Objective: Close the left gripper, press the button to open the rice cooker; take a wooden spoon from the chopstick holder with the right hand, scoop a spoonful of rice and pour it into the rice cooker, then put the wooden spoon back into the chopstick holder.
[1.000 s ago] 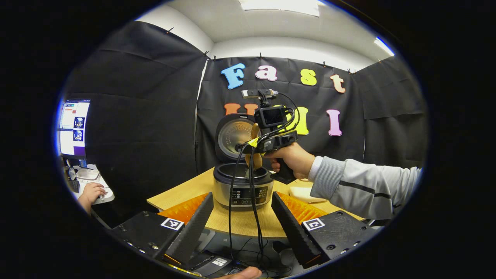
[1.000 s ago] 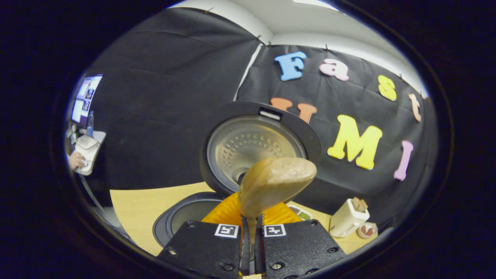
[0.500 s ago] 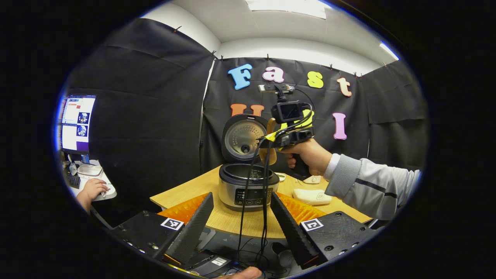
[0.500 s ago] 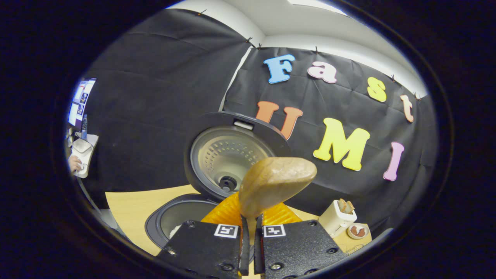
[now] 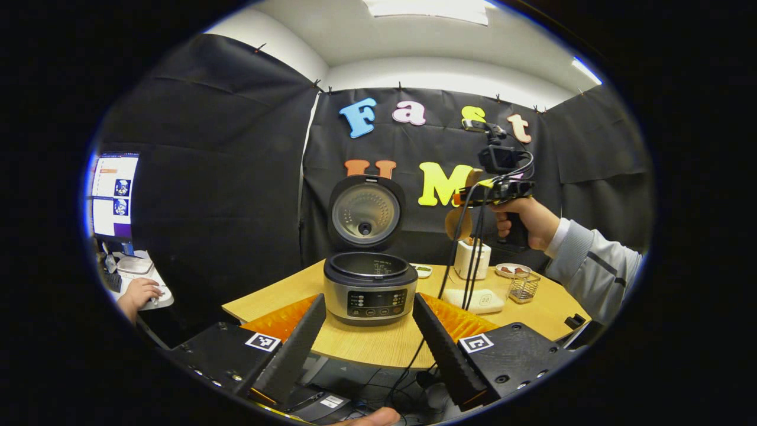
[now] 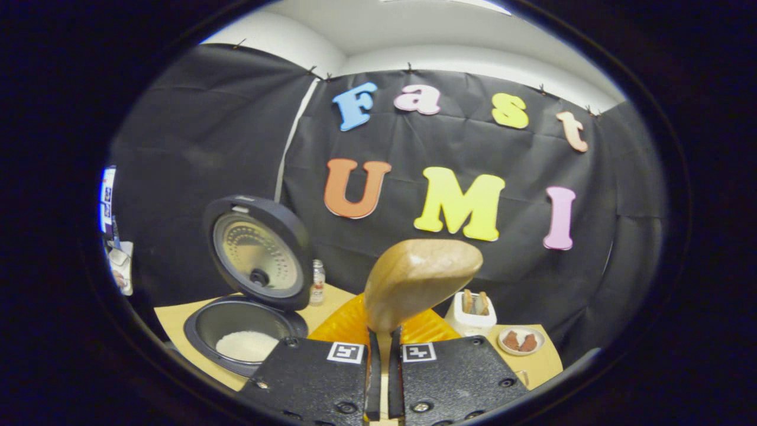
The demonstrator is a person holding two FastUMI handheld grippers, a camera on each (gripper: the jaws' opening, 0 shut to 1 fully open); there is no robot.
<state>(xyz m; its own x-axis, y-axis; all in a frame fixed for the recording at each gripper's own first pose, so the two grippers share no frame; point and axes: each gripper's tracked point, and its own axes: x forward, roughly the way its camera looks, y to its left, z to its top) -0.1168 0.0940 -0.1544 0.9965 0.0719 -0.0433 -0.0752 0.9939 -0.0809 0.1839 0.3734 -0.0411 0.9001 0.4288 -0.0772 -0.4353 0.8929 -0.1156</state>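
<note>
The right gripper (image 6: 382, 378) pinched the wooden spoon (image 6: 417, 281) by its handle, high above the chopstick holder (image 5: 471, 259), right of the open rice cooker (image 5: 369, 287). The left gripper (image 5: 366, 349) sat spread before the cooker. A misaligned descent might tip the light holder.

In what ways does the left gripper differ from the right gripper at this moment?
The left gripper is open with nothing between its fingers; the right gripper is shut on the wooden spoon. The left gripper faces the open rice cooker; the right gripper is held up near the chopstick holder. A hand holds each.
</note>
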